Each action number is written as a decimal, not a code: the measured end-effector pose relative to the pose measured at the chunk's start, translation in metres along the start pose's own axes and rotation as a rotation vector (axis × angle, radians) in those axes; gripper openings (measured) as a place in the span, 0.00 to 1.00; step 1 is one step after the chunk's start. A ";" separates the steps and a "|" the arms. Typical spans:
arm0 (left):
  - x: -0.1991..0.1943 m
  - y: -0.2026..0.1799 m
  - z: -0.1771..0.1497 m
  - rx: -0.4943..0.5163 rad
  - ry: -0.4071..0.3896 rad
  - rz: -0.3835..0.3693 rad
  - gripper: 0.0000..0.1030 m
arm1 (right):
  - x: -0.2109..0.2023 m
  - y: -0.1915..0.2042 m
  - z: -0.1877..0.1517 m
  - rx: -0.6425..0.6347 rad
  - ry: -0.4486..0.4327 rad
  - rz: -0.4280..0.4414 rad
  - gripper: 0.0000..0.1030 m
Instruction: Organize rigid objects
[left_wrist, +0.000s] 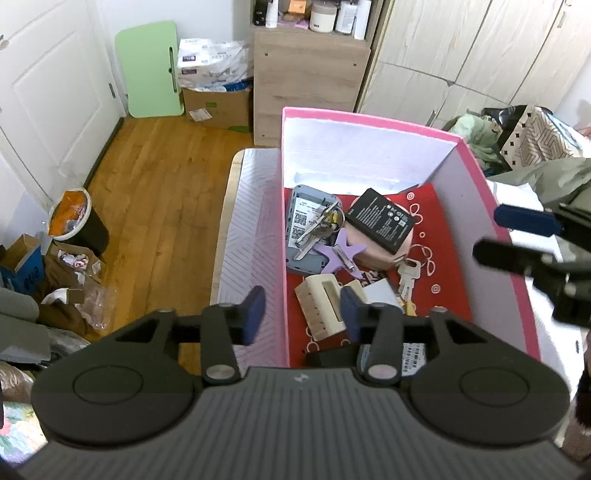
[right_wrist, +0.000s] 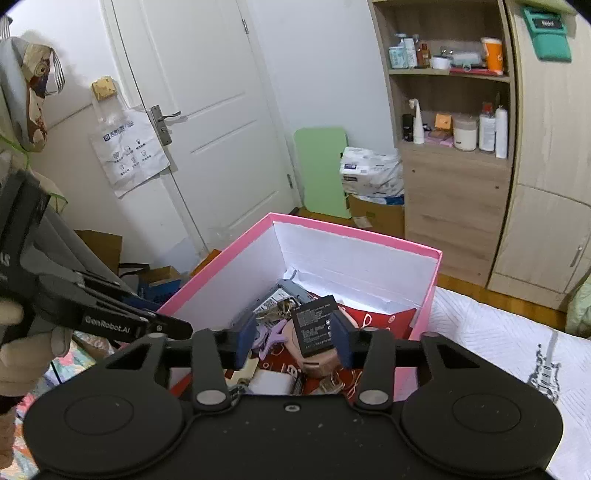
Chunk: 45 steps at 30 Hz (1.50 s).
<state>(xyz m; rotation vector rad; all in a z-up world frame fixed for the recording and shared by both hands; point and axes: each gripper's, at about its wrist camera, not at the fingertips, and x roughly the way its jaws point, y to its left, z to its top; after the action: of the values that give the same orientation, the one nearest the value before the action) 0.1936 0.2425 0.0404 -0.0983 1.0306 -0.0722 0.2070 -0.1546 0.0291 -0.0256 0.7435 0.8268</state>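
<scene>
Box (left_wrist: 369, 122) stood on bed (left_wrist: 243, 236), cabinet (left_wrist: 310, 74) behind it. In box: battery (left_wrist: 380, 219) lay on round case (left_wrist: 384, 251) at centre; router (left_wrist: 295, 221) far left with keys (left_wrist: 317, 225) on top; clip (left_wrist: 345, 251) between router and case; holder (left_wrist: 321, 302) near left.

Pink box (left_wrist: 496, 206), red circle-patterned lining (left_wrist: 439, 295), black battery (left_wrist: 380, 220), possibly lilac clip (left_wrist: 345, 249).

A white quilted bed (right_wrist: 491, 332) carries the pink box (right_wrist: 424, 295) near its edge.
</scene>
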 end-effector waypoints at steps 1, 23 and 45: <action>-0.004 -0.001 -0.001 0.000 -0.007 0.005 0.57 | -0.002 0.001 -0.002 0.001 0.001 -0.010 0.68; -0.071 -0.059 -0.055 0.039 -0.164 0.119 0.89 | -0.126 0.003 -0.051 0.225 -0.149 -0.269 0.96; -0.091 -0.126 -0.125 0.071 -0.267 0.087 0.91 | -0.181 0.027 -0.121 0.094 -0.287 -0.449 0.96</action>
<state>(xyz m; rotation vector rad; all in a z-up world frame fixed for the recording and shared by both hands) 0.0377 0.1214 0.0690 0.0023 0.7633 -0.0156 0.0371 -0.2910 0.0557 0.0109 0.4774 0.3554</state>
